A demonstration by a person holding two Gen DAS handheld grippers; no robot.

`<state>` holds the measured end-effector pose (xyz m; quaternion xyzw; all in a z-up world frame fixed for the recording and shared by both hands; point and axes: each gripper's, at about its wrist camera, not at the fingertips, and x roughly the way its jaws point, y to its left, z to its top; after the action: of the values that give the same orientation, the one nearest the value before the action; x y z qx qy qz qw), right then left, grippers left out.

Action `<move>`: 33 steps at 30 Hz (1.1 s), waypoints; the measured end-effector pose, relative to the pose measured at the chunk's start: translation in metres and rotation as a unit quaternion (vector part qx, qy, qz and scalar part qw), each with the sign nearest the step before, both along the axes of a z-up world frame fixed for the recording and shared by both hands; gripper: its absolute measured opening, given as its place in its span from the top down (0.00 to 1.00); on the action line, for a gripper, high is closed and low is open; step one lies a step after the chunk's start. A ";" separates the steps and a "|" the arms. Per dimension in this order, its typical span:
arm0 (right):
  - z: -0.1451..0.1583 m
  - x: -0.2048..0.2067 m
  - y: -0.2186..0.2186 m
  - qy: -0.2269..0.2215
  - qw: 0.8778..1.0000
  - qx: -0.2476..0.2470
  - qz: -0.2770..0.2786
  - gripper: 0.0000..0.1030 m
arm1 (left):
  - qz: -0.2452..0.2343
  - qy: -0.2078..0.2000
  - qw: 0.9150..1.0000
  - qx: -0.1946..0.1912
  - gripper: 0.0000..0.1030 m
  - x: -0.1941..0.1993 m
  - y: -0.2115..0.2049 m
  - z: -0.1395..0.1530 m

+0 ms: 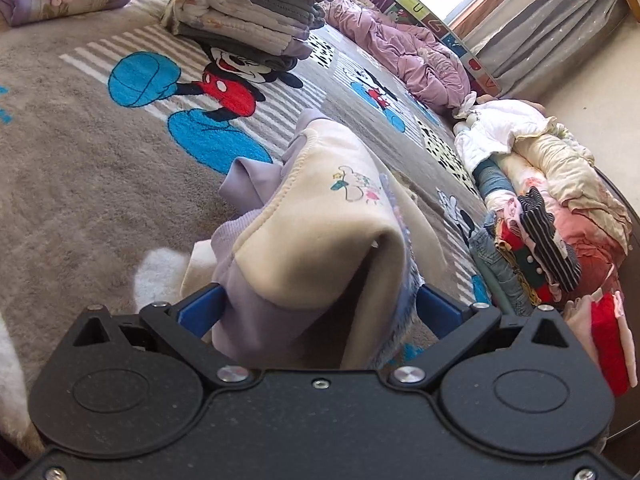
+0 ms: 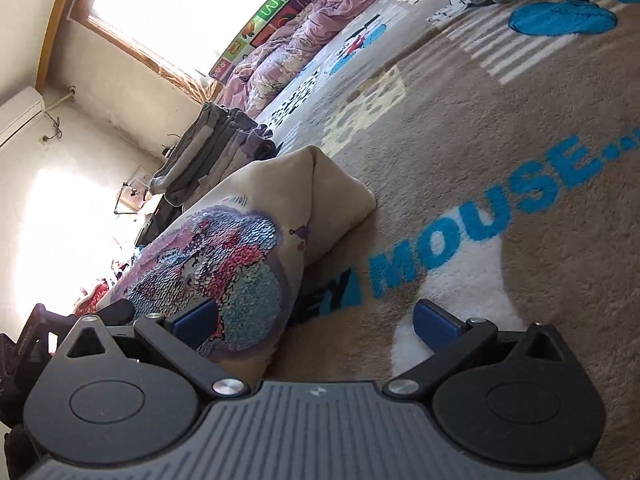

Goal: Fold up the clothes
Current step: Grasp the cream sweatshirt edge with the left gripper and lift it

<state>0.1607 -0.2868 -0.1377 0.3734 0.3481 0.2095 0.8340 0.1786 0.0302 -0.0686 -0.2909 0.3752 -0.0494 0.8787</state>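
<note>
The left tongs (image 1: pixel 320 308) clamp the soft, light, floppy sweatshirt (image 1: pixel 320 220); the right tongs (image 2: pixel 316 320) stand apart, best gripping its hem at 10 o'clock, off the stiff sequin patch (image 2: pixel 224 264)

Soft fleece sweatshirt (image 1: pixel 320 224) with glossy sequins; shaggy carpet (image 1: pixel 100 184).

— What's under it all?
— A beige cartoon rug (image 1: pixel 80 184).
— And on it?
— A folded stack (image 1: pixel 248 12), a mixed heap (image 1: pixel 552 216), a pink quilt (image 1: pixel 404 52), and the cream sweater (image 2: pixel 328 196).
</note>
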 end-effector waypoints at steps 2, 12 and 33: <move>-0.003 0.001 -0.001 0.005 1.000 0.006 0.000 0.00 | 0.007 0.011 1.000 0.026 0.01 0.023 -0.004 -0.006; -0.009 0.004 -0.006 -0.003 1.000 0.028 0.002 0.00 | -0.080 0.000 0.992 0.099 0.75 0.100 -0.034 0.003; -0.014 0.005 -0.027 -0.025 0.993 0.108 -0.040 0.00 | -0.331 -0.178 0.891 0.254 0.69 0.084 -0.050 0.081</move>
<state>0.1656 -0.3135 -0.1515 0.4695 0.2869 0.2219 0.8049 0.2623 -0.0194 0.0120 0.0974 0.2869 -0.2916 0.9073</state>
